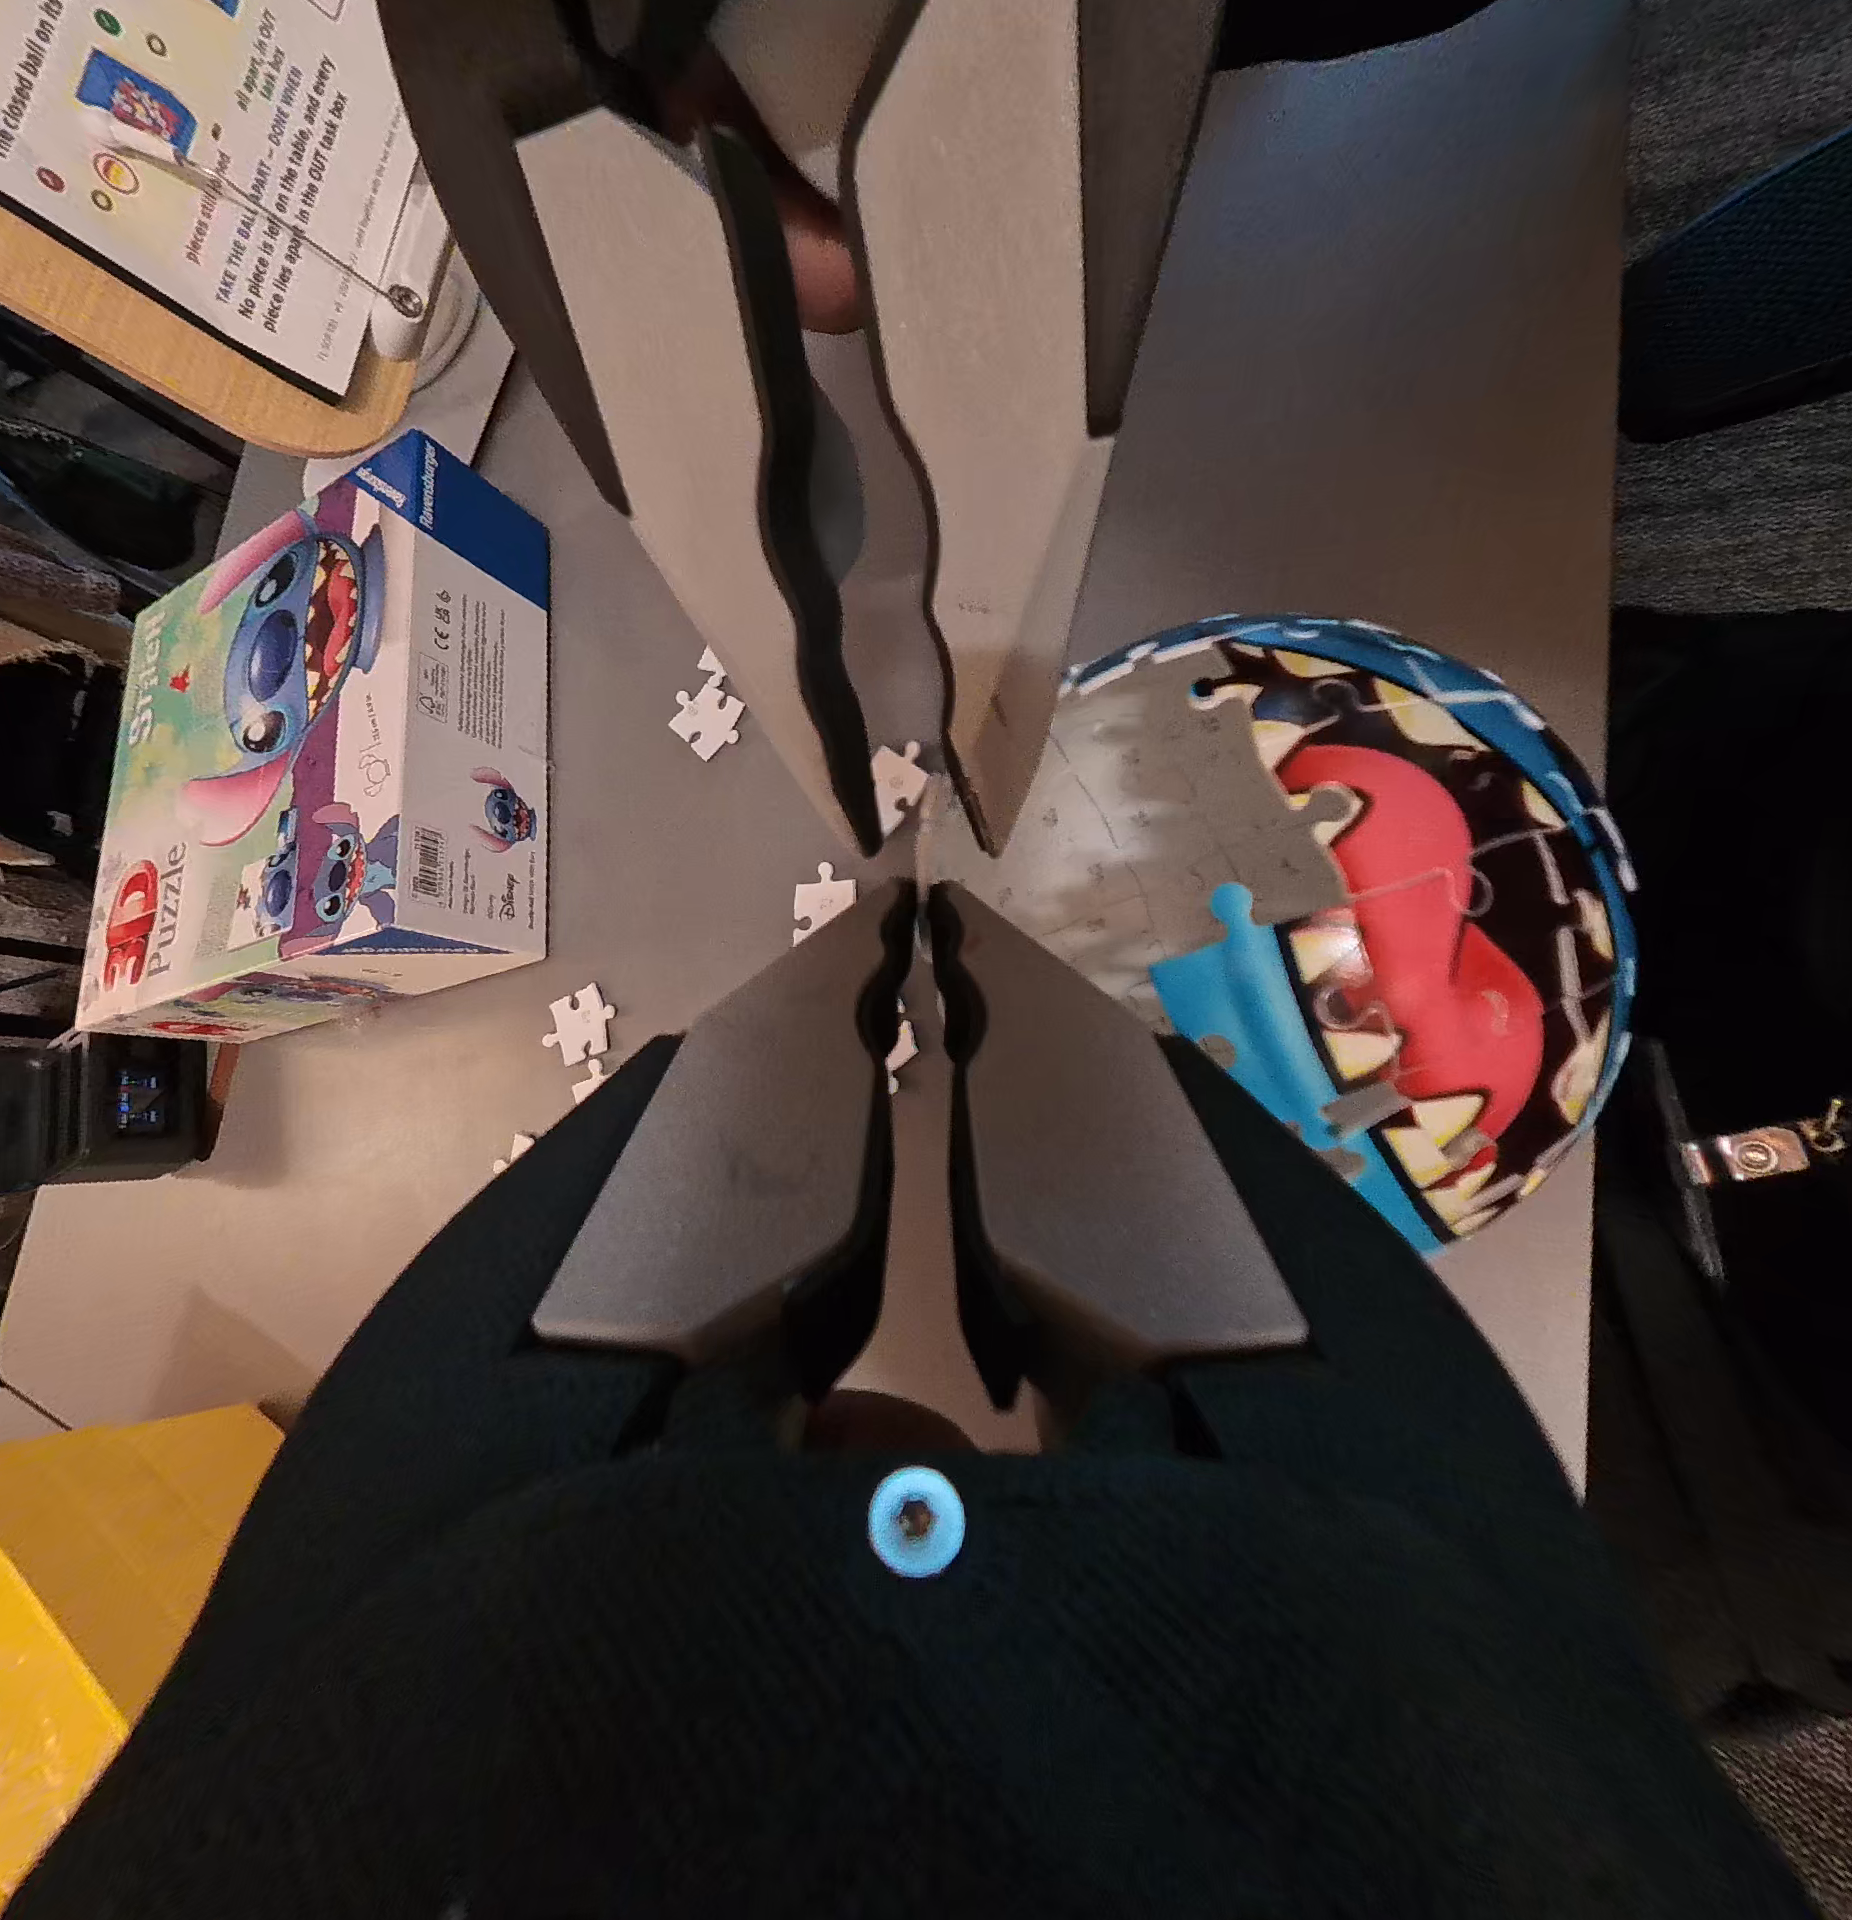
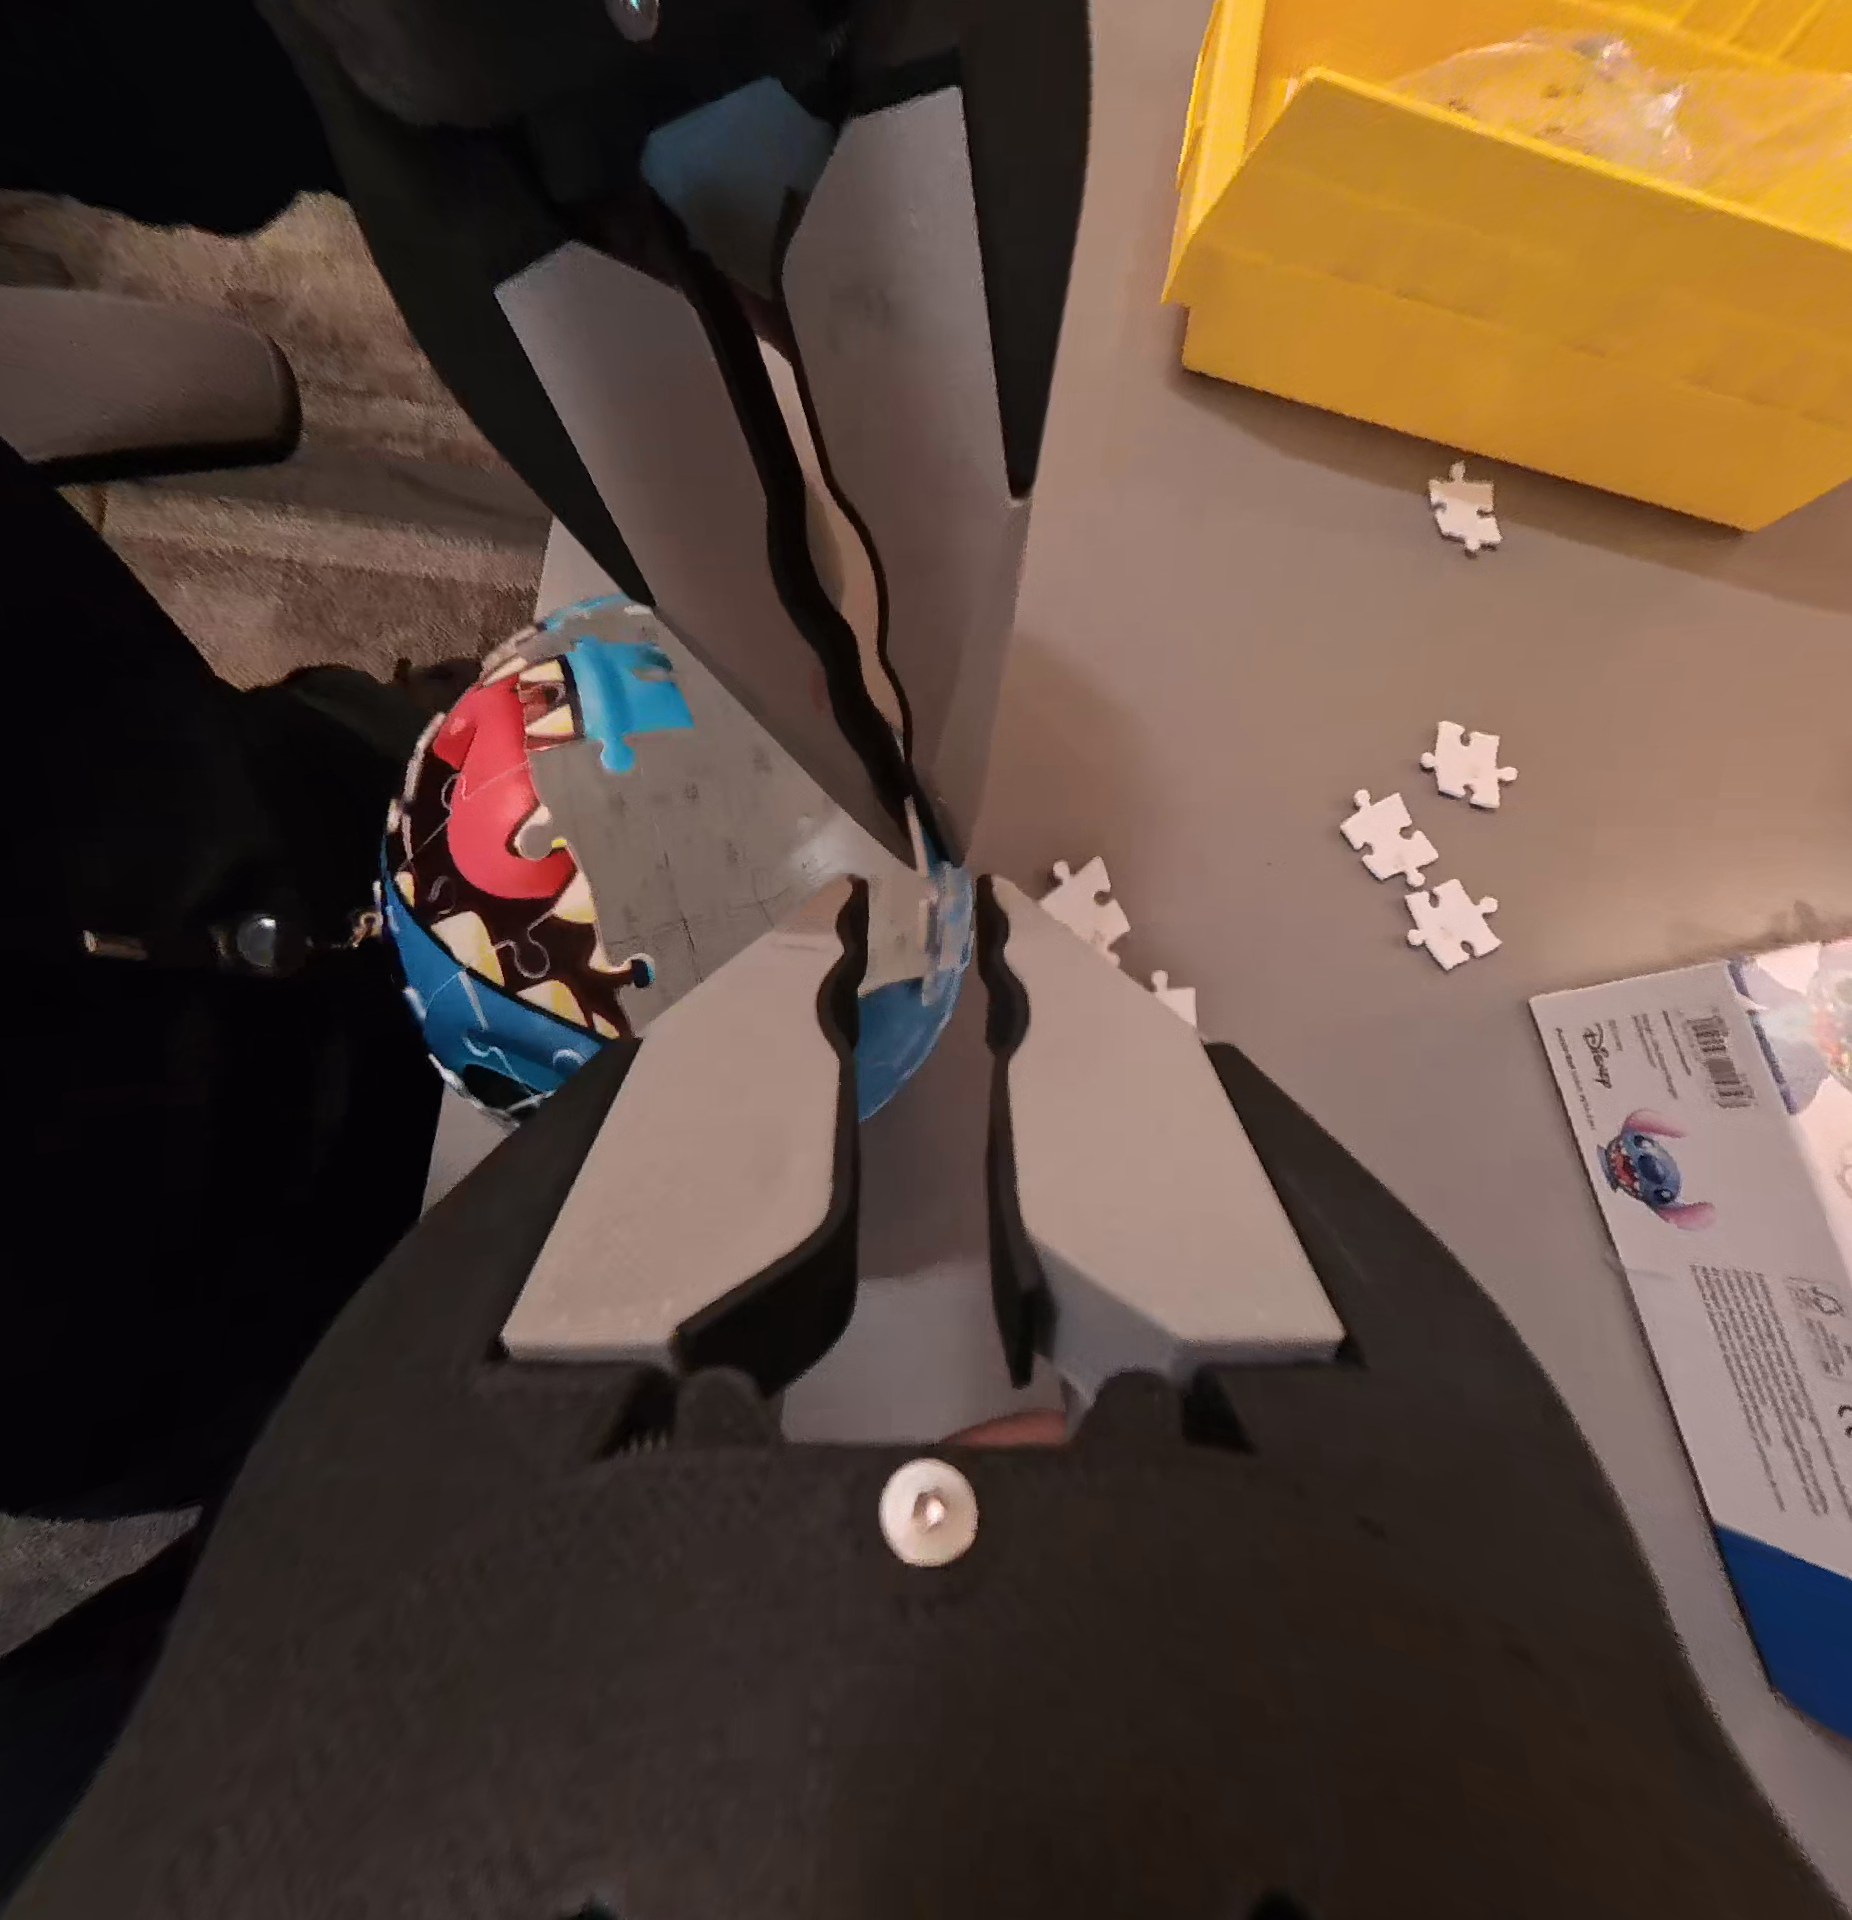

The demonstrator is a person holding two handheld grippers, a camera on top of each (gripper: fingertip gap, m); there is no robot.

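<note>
The puzzle ball (image 1: 1421, 914) sits on the grey surface (image 1: 1317, 416), just beside both grippers, and it is already partly opened. A jagged gap in its shell shows the pale grey inside, while the pieces around the red tongue and the teeth are interlocked. Several loose pieces (image 1: 706, 717) lie white side up on the surface between the ball and the printed cardboard box (image 1: 382, 727). None can be seen in the yellow bin (image 2: 1524, 343), which holds crinkled clear plastic.

The left gripper (image 1: 919, 904) is clenched, its tips nearly touching, apparently pinching the edge of a single puzzle piece (image 2: 948, 925) held in the air. The right gripper (image 2: 922, 894) meets it tip to tip. Its jaws stand a little apart, and the piece between them does not fill the gap.

The pieces look like thin, stiff, curved plastic with knobbed edges, glossy on the printed face and matte on the back. The gripper fingers are grey wedges with wavy black pads
</note>
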